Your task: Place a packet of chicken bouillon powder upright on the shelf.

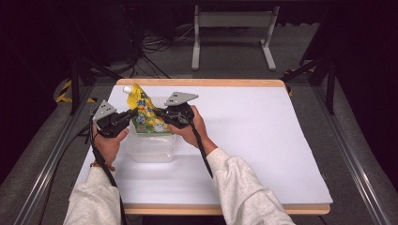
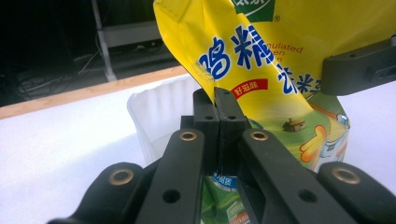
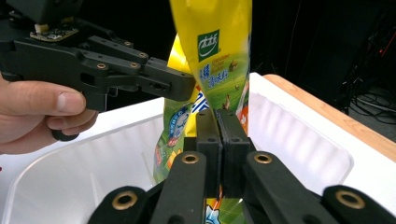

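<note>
A yellow and green seasoning pouch (image 1: 143, 112) with a white spout at its top hangs upright over a clear plastic tub (image 1: 151, 149). My left gripper (image 1: 133, 112) is shut on the pouch's left edge, and its jaws pinch the pouch (image 2: 261, 60) in the left gripper view (image 2: 217, 100). From the right, my right gripper (image 1: 157, 112) is shut on the pouch's other edge. In the right gripper view (image 3: 217, 116) the pouch (image 3: 217, 51) rises from between the closed jaws, with the tub (image 3: 289, 135) below and the left gripper (image 3: 184, 88) clamped on the far side.
The tub stands on a white sheet (image 1: 244, 136) covering a wood-edged table (image 1: 202, 82). A grey metal stand (image 1: 232, 33) and cables lie on the floor beyond the far edge. Dark frame rails run along both sides.
</note>
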Available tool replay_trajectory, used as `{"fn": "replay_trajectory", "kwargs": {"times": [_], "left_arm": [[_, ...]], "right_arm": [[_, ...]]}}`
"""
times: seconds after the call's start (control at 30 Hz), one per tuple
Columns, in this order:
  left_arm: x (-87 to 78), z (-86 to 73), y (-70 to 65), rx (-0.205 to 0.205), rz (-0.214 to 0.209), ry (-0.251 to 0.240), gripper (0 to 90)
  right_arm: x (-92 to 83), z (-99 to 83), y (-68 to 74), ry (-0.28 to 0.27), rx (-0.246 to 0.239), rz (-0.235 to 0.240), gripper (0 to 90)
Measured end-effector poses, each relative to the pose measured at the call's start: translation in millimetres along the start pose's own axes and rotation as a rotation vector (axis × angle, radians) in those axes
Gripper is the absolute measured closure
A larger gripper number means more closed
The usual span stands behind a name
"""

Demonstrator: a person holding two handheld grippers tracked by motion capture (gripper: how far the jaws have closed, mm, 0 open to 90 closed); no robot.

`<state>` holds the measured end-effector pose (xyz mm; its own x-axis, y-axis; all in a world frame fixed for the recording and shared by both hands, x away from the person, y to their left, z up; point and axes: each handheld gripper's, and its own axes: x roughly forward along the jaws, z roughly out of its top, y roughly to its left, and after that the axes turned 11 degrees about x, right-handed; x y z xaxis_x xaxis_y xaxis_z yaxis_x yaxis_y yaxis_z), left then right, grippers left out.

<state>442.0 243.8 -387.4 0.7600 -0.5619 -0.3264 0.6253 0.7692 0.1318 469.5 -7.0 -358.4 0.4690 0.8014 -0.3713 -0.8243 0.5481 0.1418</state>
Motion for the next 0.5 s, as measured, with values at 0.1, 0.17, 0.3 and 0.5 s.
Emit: {"fn": "replay_trajectory", "kwargs": {"times": [0.1, 0.17, 0.3, 0.5], "left_arm": [[3.3, -3.0, -3.2, 0.034, 0.01, 0.038, 89.8], [1.8, -5.0, -0.7, 0.022, 0.007, 0.033, 89.9], [-3.3, -6.1, 1.7, 0.015, -0.004, 0.016, 89.9], [-14.2, 2.3, -2.6, 0.046, -0.014, -0.038, 89.8]], "right_arm": [[3.8, -2.3, 1.4, 0.014, 0.0, -0.008, 89.9], [5.3, -3.8, 1.9, 0.019, 0.004, -0.011, 87.3], [0.9, -2.1, 2.6, 0.002, 0.014, -0.005, 73.3], [-11.8, 2.3, -3.2, 0.004, 0.007, -0.009, 82.6]]}}
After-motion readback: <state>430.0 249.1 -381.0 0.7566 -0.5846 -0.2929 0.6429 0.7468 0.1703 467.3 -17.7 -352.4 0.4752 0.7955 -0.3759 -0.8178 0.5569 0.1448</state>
